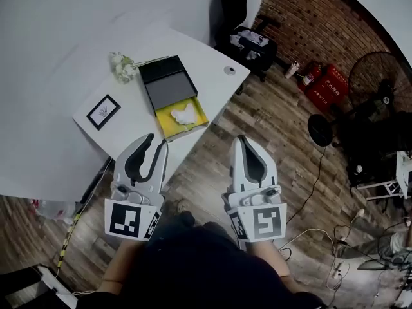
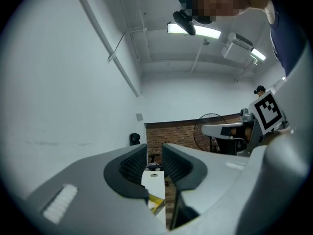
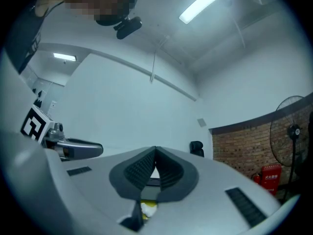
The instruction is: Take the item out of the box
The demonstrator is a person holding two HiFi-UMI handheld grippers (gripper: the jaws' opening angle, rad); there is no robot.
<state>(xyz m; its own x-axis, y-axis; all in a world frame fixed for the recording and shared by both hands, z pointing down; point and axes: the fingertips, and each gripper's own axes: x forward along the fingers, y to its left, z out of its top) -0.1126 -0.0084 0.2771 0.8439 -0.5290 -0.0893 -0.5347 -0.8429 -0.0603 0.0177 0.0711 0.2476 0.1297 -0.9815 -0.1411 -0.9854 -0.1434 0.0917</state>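
An open box sits on the white table: its black lid lies back, and the yellow tray holds a crumpled white item. My left gripper hovers at the table's near edge, just short of the tray, jaws apart and empty. In the left gripper view the gripper frames the table and a yellow box corner. My right gripper hangs beside the table over the floor, shut on nothing. The right gripper view shows its jaws meeting at the tips, with a bit of yellow box below.
A bunch of pale flowers, a small framed card and a small round disc lie on the table. Past its far corner stand a black chair with a bag, red crates and a floor fan. Cables run over the wooden floor.
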